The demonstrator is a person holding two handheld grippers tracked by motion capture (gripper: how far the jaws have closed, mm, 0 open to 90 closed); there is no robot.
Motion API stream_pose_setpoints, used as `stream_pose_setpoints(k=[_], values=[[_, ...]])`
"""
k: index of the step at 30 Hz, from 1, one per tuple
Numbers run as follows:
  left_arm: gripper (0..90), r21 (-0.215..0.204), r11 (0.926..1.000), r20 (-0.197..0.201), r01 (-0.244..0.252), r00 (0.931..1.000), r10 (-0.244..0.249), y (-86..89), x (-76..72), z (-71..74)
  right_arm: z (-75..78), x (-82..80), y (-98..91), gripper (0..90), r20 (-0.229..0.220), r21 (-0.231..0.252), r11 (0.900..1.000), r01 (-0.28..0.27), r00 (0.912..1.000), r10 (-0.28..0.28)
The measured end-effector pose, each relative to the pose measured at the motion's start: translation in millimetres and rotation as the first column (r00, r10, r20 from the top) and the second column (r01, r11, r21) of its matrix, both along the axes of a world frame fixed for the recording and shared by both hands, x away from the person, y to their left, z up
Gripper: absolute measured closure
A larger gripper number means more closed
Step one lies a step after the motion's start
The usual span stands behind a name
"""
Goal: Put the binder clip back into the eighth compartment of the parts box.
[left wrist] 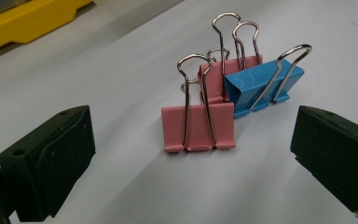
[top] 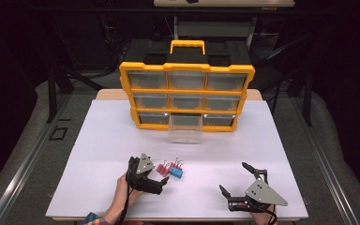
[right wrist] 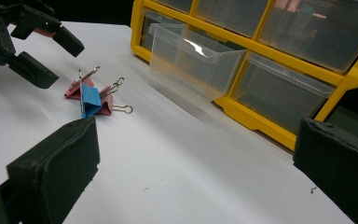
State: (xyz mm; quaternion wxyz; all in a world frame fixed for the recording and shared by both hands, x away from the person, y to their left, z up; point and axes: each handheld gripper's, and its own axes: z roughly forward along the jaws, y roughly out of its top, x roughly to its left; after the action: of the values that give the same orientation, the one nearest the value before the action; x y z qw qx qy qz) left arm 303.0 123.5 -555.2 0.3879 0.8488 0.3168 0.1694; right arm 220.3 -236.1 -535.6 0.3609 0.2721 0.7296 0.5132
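Three small folded-metal binder clips with bent silver wire handles, two pink (left wrist: 198, 127) and one blue (left wrist: 261, 84), stood touching each other on the smooth white tabletop (top: 98, 140), well in front of the yellow plastic drawer cabinet (top: 186, 96). Its clear bottom-middle drawer (top: 185, 129) was pulled out. The left hand-held gripper (top: 161, 180) lay low just beside the clips, jaws wide apart and empty. The right hand-held gripper (top: 234, 177), farther from the clips, was also wide open and held nothing.

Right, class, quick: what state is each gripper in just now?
Left gripper: open, empty, facing the clips.
Right gripper: open, empty.
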Motion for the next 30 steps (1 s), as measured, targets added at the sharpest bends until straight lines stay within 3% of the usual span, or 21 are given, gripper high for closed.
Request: stream_pose_setpoints(k=[3, 10, 12, 15, 22, 30], values=[[1.1, 0.018, 0.9998, -0.010, -0.006, 0.9999, 0.006, -4.9, 3.2, -1.7, -0.2, 0.3, 0.1, 0.0, -0.003, -0.003, 1.0000, 0.000, 1.0000, 0.000], [26.2, 0.044, 0.9990, -0.032, 0.007, 0.9995, -0.006, -10.0, 9.5, -3.9, -0.3, 0.7, 0.5, 0.0, -0.003, -0.016, 0.9999, -0.002, 1.0000, 0.002], [27.4, 0.051, 0.9984, -0.042, 0.026, 0.9989, -0.023, -9.8, 10.8, -4.2, -0.4, 0.6, 0.6, 0.0, -0.002, -0.018, 0.9998, -0.003, 1.0000, 0.003], [37.0, 0.052, 0.9979, -0.050, 0.038, 0.9981, -0.036, -10.1, 10.7, -5.1, -0.4, 0.5, 0.7, 0.0, -0.002, -0.018, 0.9998, -0.003, 1.0000, 0.003], [48.2, 0.045, 0.9977, -0.058, 0.051, 0.9971, -0.049, -7.7, 12.1, -7.5, -0.7, 0.4, 1.7, 0.0, -0.006, -0.028, 0.9996, -0.007, 1.0000, 0.007], [49.6, 0.037, 0.9974, -0.056, 0.062, 0.9967, -0.059, -4.4, 13.4, -8.1, -0.6, 0.2, 1.7, 0.0, -0.004, -0.028, 0.9996, -0.007, 1.0000, 0.006]])
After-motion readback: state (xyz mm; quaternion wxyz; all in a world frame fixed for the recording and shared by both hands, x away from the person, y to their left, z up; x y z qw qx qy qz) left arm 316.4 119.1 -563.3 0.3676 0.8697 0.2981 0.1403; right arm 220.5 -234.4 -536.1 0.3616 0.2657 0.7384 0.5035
